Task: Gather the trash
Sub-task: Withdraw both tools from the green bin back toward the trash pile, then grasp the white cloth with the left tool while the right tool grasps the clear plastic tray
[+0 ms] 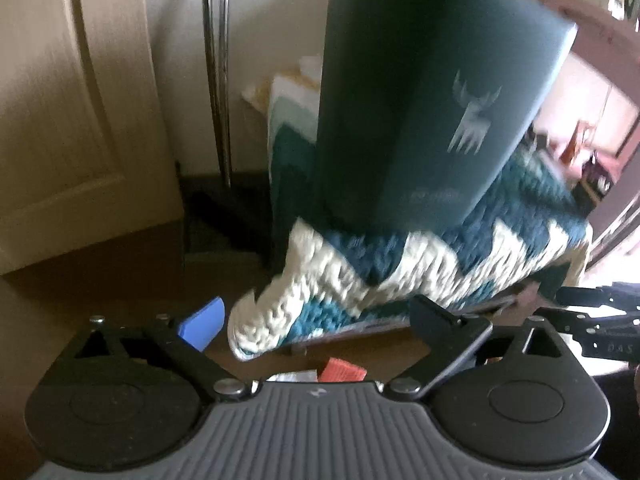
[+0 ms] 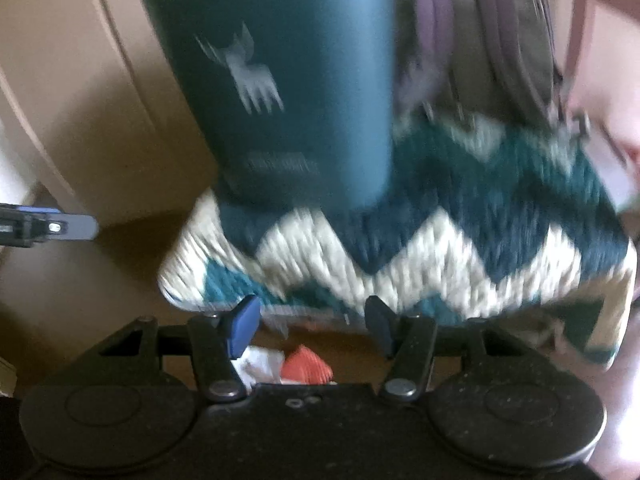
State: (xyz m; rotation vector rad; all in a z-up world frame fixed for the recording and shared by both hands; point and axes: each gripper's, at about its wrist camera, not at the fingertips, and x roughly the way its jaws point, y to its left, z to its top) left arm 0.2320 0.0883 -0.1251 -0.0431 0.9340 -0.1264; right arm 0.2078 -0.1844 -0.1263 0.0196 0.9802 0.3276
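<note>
Both views are blurred. A crumpled white paper (image 2: 260, 362) and a red ridged scrap (image 2: 306, 366) lie on the brown floor just below my right gripper (image 2: 312, 326), which is open and empty above them. The same red scrap (image 1: 342, 370) and white paper (image 1: 292, 376) show at the base of my left gripper (image 1: 320, 320), which is open wide and empty. The left gripper's blue fingertip (image 2: 76, 227) shows at the left edge of the right wrist view.
A teal and cream zigzag knitted blanket (image 1: 400, 260) covers a seat right ahead. A tall dark teal box with a white deer logo (image 1: 420, 100) stands on it. A cream door (image 1: 72, 100) and a chrome pole (image 1: 218, 72) are at left. A grey-purple bag (image 2: 492, 36) hangs behind.
</note>
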